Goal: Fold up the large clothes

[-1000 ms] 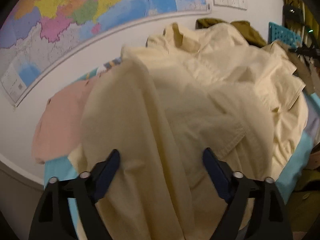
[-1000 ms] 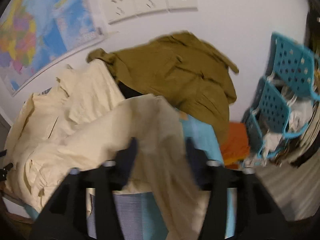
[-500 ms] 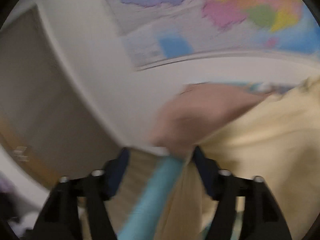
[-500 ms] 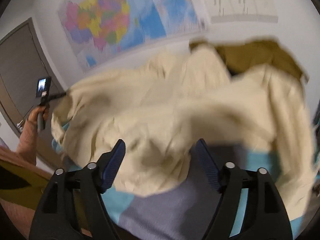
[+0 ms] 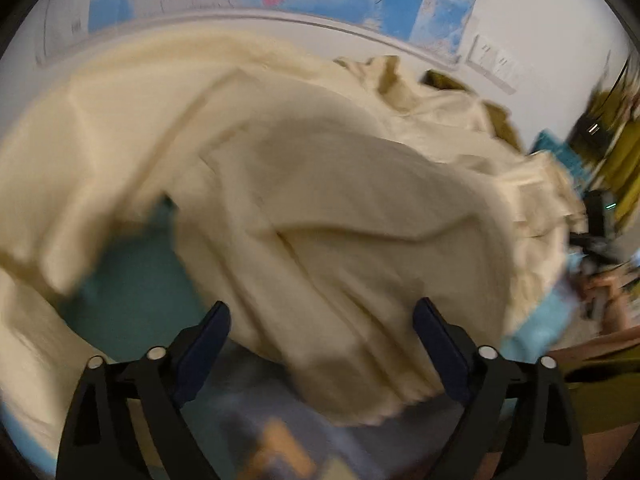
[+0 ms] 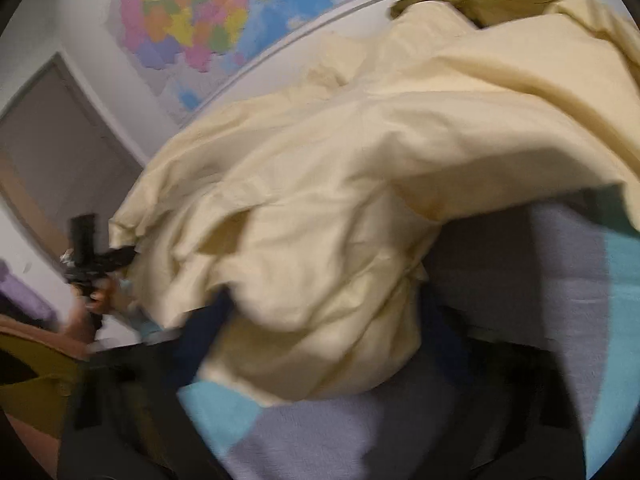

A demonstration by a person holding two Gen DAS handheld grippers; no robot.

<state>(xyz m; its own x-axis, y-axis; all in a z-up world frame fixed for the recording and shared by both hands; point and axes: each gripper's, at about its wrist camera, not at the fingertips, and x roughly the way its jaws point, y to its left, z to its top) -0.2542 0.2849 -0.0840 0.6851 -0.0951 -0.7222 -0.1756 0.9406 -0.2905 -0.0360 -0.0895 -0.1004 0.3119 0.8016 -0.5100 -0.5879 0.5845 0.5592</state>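
Note:
A large cream garment (image 5: pixel 320 208) lies crumpled over the blue and grey cloth-covered table (image 5: pixel 132 292). It also fills the right wrist view (image 6: pixel 340 208). My left gripper (image 5: pixel 322 332) is open, its fingers wide apart at the garment's near edge, holding nothing. My right gripper (image 6: pixel 320 320) is blurred; its jaws stand apart with a bunch of the cream cloth lying between them. The other gripper shows at the far edge of each view (image 6: pixel 86 256).
An olive green garment (image 6: pixel 508 4) lies behind the cream one by the wall. A coloured wall map (image 6: pixel 208 20) hangs above. A door (image 6: pixel 52 152) is at left. A teal basket (image 5: pixel 560 152) stands at the table's right end.
Both wrist views have swung quickly across the table and are blurred. The cream garment has been thrown wider over the table. The left view turned from the door back onto the garment.

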